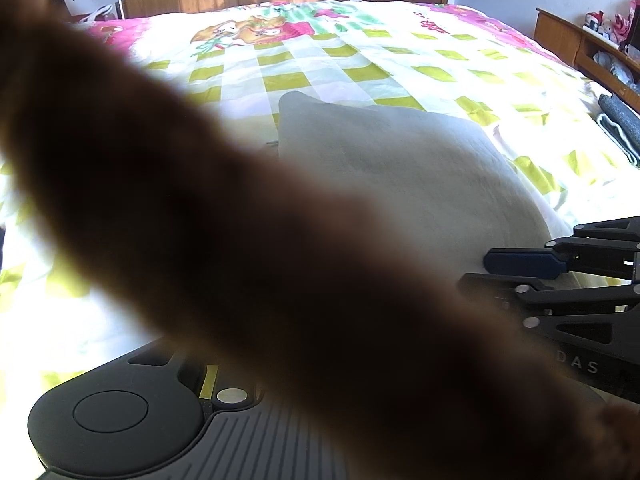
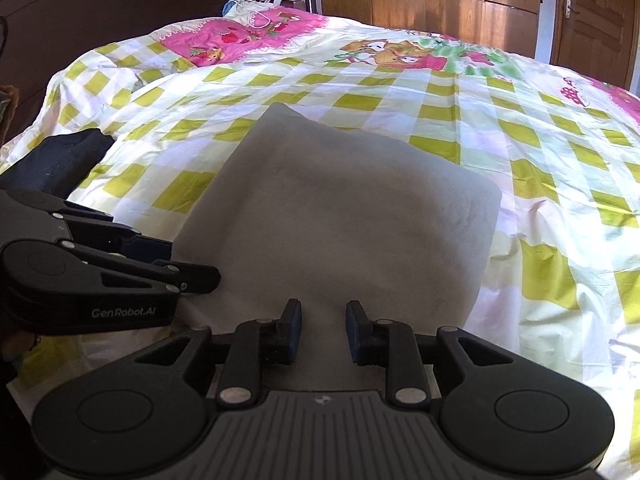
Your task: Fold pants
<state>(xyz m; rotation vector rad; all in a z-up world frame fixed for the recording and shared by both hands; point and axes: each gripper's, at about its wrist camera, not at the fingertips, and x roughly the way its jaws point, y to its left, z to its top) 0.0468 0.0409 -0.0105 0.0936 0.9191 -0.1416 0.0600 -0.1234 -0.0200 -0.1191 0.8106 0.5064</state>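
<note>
Pants (image 2: 340,216) sit folded into a compact grey block mid-bed (image 2: 560,184), so the fold looks done. Right tool (image 2: 323,330) part-open, empty, over the near edge. Left tool (image 2: 192,276) at the pants' left edge; grip unclear, its own view blocked by a brown blur (image 1: 240,240).

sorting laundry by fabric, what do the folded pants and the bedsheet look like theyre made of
Pants: pale grey, matte and slightly fuzzy, with thick soft edges where folded; probably fleece or brushed cotton knit, though the exact fibre is unclear. Bedsheet: thin, smooth woven cloth with a printed check and sharp fine creases; looks like cotton or a cotton blend.
</note>
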